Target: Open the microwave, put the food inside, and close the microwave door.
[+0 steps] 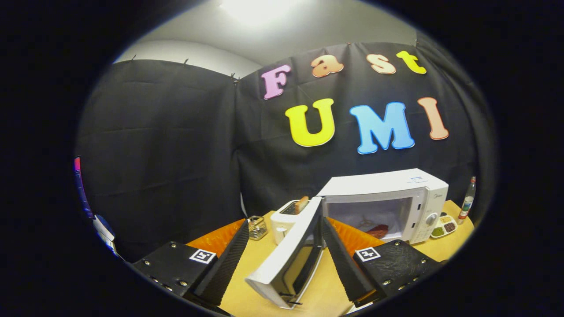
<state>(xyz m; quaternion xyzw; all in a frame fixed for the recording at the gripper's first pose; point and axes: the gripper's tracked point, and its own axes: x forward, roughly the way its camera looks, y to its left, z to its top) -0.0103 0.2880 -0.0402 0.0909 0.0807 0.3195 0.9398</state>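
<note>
Microwave (387,202): cavity contents blurred; a reddish item (378,230) on its floor, kind unreadable. Open door (288,259): hides the toaster's (286,220) lower right side behind it. Small tray (444,226) right of microwave: fillings too small to identify. Bottle (467,203) beyond the tray: label illegible.

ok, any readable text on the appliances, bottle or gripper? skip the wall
Nothing can be quoted; no text is legible.
microwave brand mark above the dial: too small to read.
sticker on the microwave's top: blurred.
bottle label: too small to read.
square markers on the finger mounts: coded patterns, no words.
gripper: open, with the swung-out door between its fingers.
</note>
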